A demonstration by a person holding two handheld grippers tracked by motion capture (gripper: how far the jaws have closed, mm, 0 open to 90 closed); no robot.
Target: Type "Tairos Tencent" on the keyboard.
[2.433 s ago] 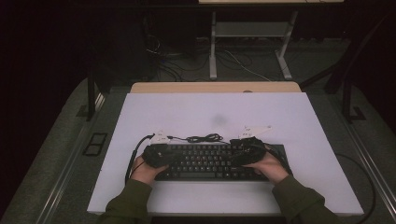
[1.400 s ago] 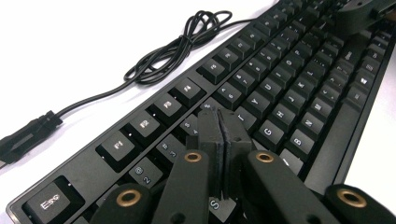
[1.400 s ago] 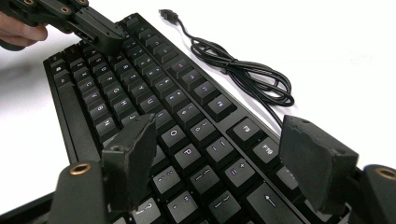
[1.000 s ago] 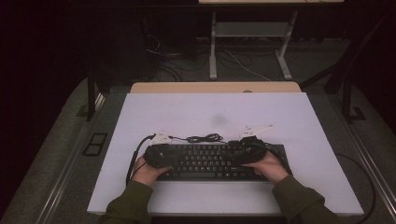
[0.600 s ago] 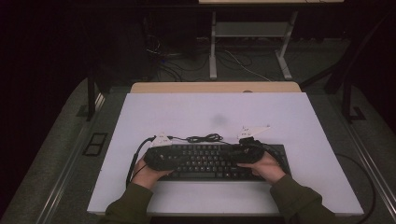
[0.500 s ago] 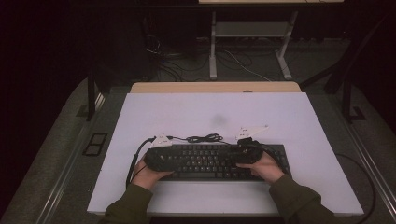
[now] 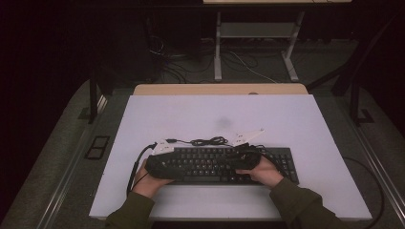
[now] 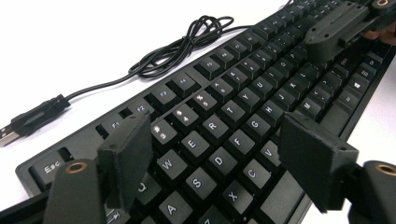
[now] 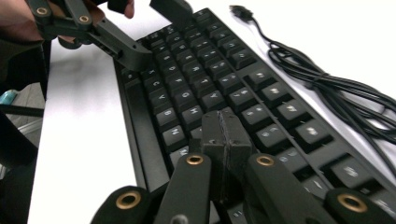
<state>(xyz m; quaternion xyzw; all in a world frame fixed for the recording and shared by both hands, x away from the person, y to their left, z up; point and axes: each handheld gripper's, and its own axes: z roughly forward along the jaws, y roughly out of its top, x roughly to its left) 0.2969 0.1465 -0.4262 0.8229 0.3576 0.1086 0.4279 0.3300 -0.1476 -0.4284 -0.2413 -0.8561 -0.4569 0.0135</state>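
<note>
— Black keyboard (image 7: 224,164) lies flat on the white worktop (image 7: 200,119), toward the six o'clock edge, long side running nine to three. Why are both hands parked over it?

— My guess is typing with the jaw tips. The left gripper (image 8: 212,158) hovers over the letter rows at the nine o'clock end; its jaws have just been opening and now stand well apart, one over Q, the other over V, nothing between them but keys below.

— And the right gripper (image 9: 226,133)?

— Its jaws have just been closing and now meet pad to pad, gripping nothing. Pressed together they make a single blunt tip, which suits poking one key without catching its neighbours. It points down at the keys right of centre, though I cannot tell whether it touches a cap.

— So the wide left one is less useful for pressing?

— Probably. Spread like that, either pad could hit a separate key, so I'd judge it is resting or resetting while the right does the work.

— What about the cable (image 7: 207,141)?

— Loosely coiled just beyond the keyboard at twelve o'clock, plug (image 8: 25,122) lying free on the worktop, not connected to anything visible. It sits clear of the hands, so it shouldn't snag.

— Any risk?

— The keyboard could slide if a press comes in slanted; the wrists beside it may steady it.
</note>
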